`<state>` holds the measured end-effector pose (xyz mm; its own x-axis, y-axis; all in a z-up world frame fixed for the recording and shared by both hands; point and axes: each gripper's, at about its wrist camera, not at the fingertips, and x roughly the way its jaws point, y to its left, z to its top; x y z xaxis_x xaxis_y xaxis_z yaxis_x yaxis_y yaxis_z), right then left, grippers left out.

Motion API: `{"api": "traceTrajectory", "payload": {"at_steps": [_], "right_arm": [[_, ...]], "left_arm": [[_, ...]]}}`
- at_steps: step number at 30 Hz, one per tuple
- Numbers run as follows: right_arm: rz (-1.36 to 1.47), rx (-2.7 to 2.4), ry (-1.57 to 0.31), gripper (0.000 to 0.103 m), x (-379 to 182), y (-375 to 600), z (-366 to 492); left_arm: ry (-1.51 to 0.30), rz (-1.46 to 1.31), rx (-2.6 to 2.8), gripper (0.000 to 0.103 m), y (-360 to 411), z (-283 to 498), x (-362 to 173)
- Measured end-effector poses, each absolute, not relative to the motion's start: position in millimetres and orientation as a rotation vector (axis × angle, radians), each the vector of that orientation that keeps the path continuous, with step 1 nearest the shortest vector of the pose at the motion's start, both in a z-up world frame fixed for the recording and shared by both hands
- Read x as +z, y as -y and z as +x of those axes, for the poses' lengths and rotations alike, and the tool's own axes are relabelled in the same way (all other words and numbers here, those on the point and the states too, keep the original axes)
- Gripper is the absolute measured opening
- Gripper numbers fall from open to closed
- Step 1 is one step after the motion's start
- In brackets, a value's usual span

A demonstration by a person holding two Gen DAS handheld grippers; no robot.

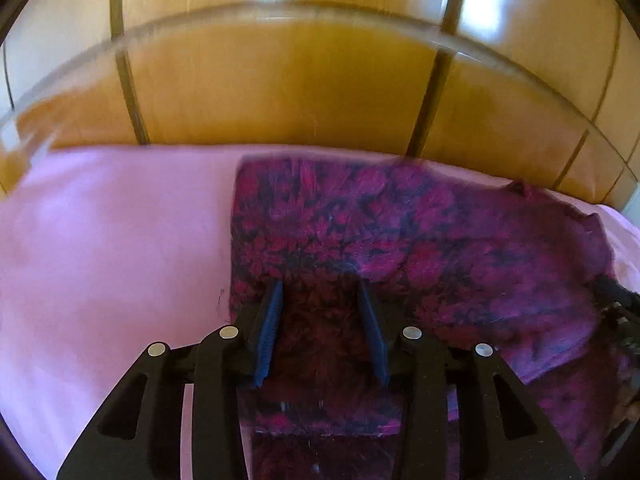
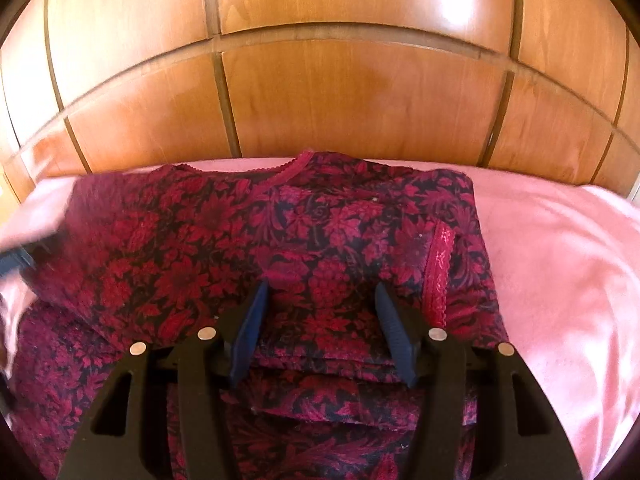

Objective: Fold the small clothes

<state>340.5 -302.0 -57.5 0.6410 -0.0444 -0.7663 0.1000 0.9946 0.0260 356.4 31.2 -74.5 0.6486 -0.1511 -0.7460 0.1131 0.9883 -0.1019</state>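
Observation:
A dark red floral top [image 2: 208, 240] lies partly folded on the pink sheet [image 2: 560, 280], neckline toward the wooden panels, and a lace-trimmed sleeve cuff [image 2: 440, 264] is laid over its body. My right gripper [image 2: 322, 285] hovers over the folded middle, jaws apart, with cloth below them and none pinched. In the left wrist view the same top [image 1: 400, 232] is blurred. My left gripper [image 1: 320, 286] stands over its near left part with the jaws apart and nothing clamped. Each gripper shows at the edge of the other's view: right gripper [image 1: 624, 320], left gripper [image 2: 16, 256].
Wooden panels [image 2: 320, 100] rise right behind the far edge of the bed. Bare pink sheet [image 1: 112, 260] stretches left of the top in the left wrist view and right of it in the right wrist view.

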Motion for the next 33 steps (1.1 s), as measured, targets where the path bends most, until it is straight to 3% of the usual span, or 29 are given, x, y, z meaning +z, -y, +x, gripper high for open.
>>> {"api": "traceTrajectory", "payload": {"at_steps": [8,12,18,19,24,33], "right_arm": [[0.061,-0.089,-0.854,0.057,-56,300,340],[0.046,-0.098,-0.85,0.057,-56,297,339],[0.018,-0.12,-0.839,0.061,-54,291,334],[0.013,-0.127,-0.84,0.063,-51,290,333],[0.022,-0.189,-0.838,0.095,-34,290,317],[0.123,-0.173,-0.957,0.097,-42,302,263]], "left_arm": [[-0.848,-0.092,-0.1,0.039,-34,346,-58],[-0.798,-0.104,-0.072,0.062,-28,312,-38],[-0.745,-0.108,-0.078,0.062,-27,263,-22],[-0.735,-0.104,-0.078,0.062,-27,255,-19],[-0.688,-0.075,-0.09,0.062,-31,217,-7],[-0.711,-0.07,-0.108,0.062,-32,177,-15]]}}
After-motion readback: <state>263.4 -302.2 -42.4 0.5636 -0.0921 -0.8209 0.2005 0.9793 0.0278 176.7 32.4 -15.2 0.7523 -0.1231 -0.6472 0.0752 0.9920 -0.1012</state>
